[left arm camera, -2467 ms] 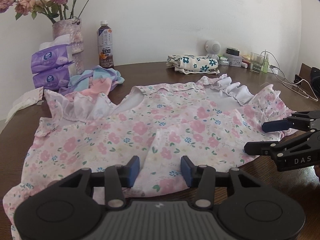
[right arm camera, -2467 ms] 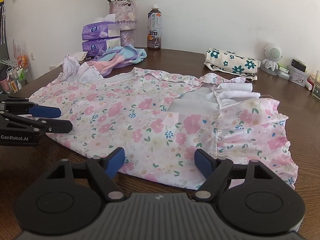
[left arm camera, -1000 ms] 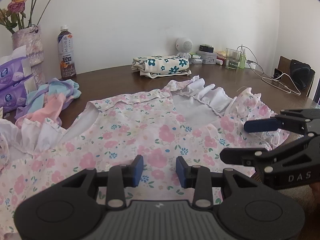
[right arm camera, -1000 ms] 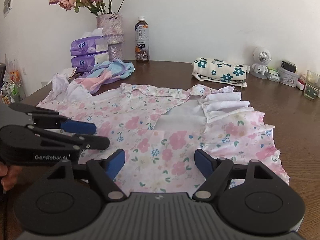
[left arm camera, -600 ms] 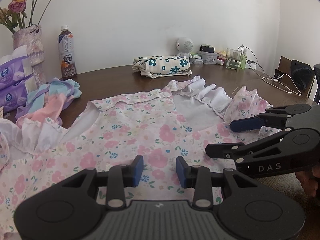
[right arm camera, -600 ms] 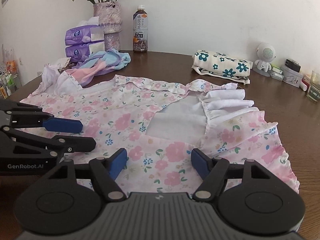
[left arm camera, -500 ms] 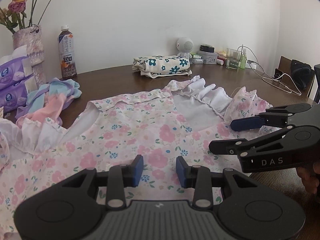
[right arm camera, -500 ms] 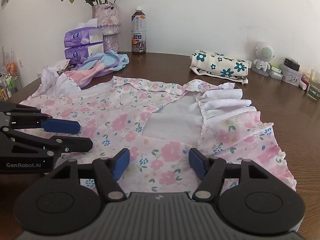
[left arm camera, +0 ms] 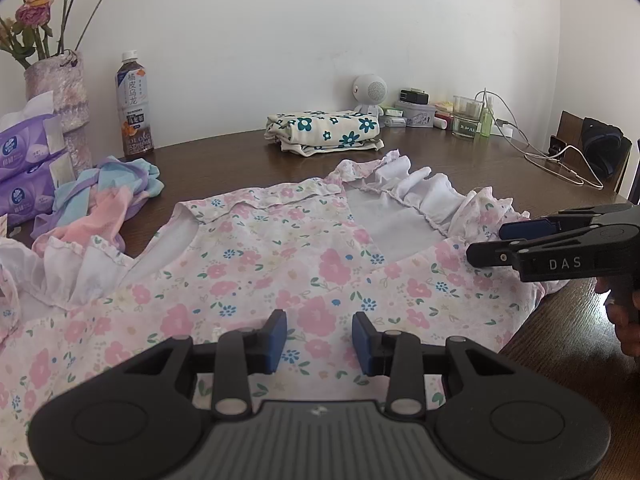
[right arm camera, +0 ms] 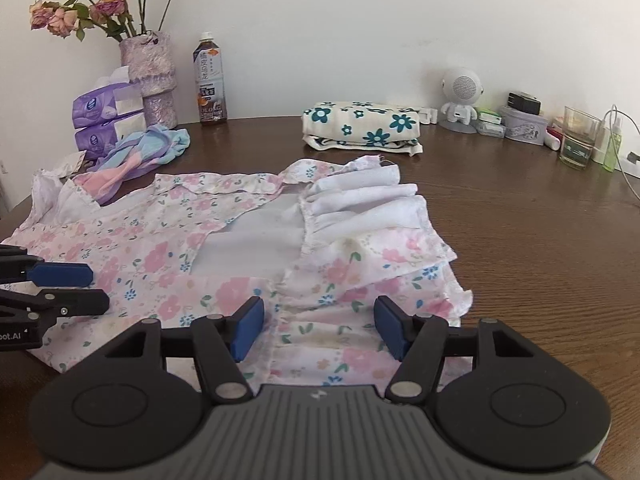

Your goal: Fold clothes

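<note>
- Left gripper point(left arm camera: 319, 336): jaws apart, nothing between the blue pads; it sits low over the near hem of the dress point(left arm camera: 280, 280); whether the pads touch the cloth cannot be told.
- Right gripper point(right arm camera: 319, 326): jaws wide apart over the dress's right side, where a ruffled sleeve point(right arm camera: 360, 208) lies folded inward, white lining up; seen side-on from the left wrist, its fingers point(left arm camera: 520, 229) hover above the right ruffled edge; a hand point(left arm camera: 624, 312) grips its handle.
- Dress: pink floral, spread flat across the near half of the tabletop point(right arm camera: 540, 240), neckline toward the far edge; its left sleeve point(left arm camera: 76, 264) is bunched, white inside showing.
- Pastel cloth point(left arm camera: 108, 196): crumpled pink, blue and purple heap, just beyond the dress's left shoulder, toward the left edge.
- Folded garment point(left arm camera: 324, 130): cream with teal flowers, a neat stack past the dress, toward the far edge.
- Far-left corner: two purple tissue packs point(right arm camera: 104, 120), stacked; a vase point(right arm camera: 154, 76) of dried roses; a bottle point(right arm camera: 210, 80) of dark drink.
- Far-right stretch: a white speaker point(right arm camera: 460, 96), a tin point(right arm camera: 524, 124), a glass point(right arm camera: 578, 136); a cable point(left arm camera: 560, 168) trails toward the right edge.
</note>
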Demonstrator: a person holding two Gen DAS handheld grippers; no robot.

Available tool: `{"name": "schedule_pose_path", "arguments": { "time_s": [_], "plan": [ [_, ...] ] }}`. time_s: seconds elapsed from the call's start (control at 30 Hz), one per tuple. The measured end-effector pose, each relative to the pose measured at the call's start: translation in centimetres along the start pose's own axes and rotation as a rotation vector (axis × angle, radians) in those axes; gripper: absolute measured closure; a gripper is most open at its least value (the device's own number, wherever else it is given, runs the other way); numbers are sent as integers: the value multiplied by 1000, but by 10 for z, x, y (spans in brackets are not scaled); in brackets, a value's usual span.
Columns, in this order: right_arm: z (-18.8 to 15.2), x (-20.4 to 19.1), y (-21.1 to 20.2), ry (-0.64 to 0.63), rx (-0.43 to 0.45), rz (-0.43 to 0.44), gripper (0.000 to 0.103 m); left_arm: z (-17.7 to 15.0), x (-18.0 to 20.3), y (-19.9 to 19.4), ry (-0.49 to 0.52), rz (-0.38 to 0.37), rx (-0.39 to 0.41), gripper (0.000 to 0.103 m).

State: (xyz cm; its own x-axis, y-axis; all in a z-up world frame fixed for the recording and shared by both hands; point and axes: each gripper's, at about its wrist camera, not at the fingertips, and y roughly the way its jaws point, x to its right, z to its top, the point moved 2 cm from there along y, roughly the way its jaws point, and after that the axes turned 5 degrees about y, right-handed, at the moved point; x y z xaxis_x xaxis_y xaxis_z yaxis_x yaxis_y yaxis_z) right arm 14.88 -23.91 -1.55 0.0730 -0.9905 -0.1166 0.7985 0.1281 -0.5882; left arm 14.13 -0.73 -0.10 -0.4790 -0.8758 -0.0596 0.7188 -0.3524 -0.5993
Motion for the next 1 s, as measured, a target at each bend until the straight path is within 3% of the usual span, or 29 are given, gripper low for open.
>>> {"name": "schedule_pose_path", "arguments": {
  "time_s": [0.53,0.73,1.0],
  "plan": [
    [0,23,-3,69,11,-49,40,0,0,0,0,0,0,69],
    [0,30,-10,97,50,-102,40,0,0,0,0,0,0,68],
    [9,41,-41,149,148,-88,40,0,0,0,1,0,0,68]
  ]
}}
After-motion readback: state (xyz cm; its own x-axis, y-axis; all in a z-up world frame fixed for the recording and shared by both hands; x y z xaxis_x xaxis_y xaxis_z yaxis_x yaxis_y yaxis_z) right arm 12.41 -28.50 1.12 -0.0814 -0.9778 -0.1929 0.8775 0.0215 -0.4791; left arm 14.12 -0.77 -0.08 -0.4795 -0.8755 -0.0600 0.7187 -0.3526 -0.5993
